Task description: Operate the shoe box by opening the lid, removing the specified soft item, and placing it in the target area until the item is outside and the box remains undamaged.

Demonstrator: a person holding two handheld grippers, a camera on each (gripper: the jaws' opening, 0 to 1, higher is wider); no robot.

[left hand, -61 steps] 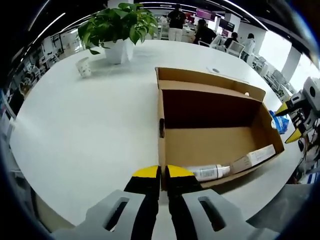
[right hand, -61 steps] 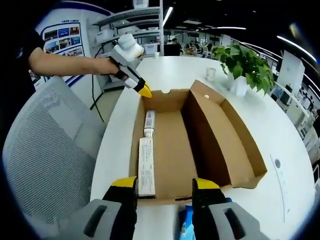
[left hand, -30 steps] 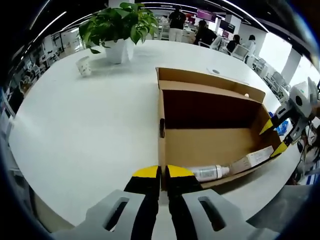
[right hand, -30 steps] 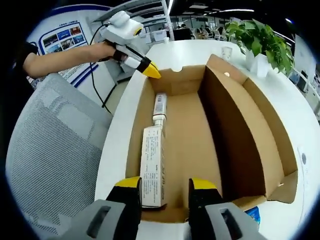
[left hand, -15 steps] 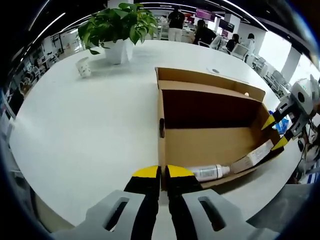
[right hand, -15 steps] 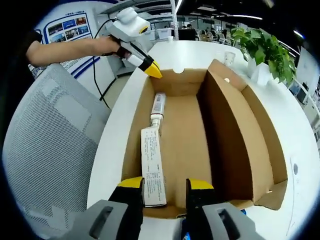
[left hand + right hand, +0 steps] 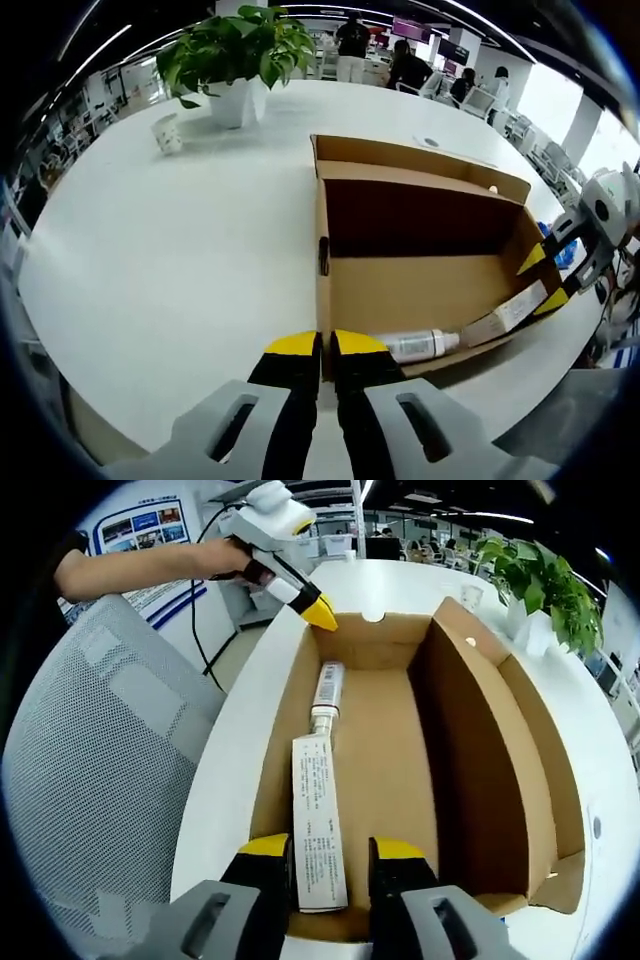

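The open cardboard shoe box [image 7: 400, 770] sits on the white table [image 7: 180, 250], its lid standing upright along one long side. Inside, against the opposite wall, lie a white tube [image 7: 327, 692] and a long white carton [image 7: 318, 820] end to end. The right gripper [image 7: 331, 852] straddles the carton's near end, jaws slightly apart. The left gripper [image 7: 327, 345] is pressed together on the box's corner edge. A potted plant [image 7: 235, 50] and a paper cup [image 7: 167, 133] stand beyond

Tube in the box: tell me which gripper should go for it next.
Right. The right gripper is open, its jaws either side of the flat white pack's near end, looking along the box toward the tube. The left gripper is shut on the box's end wall, steadying it.
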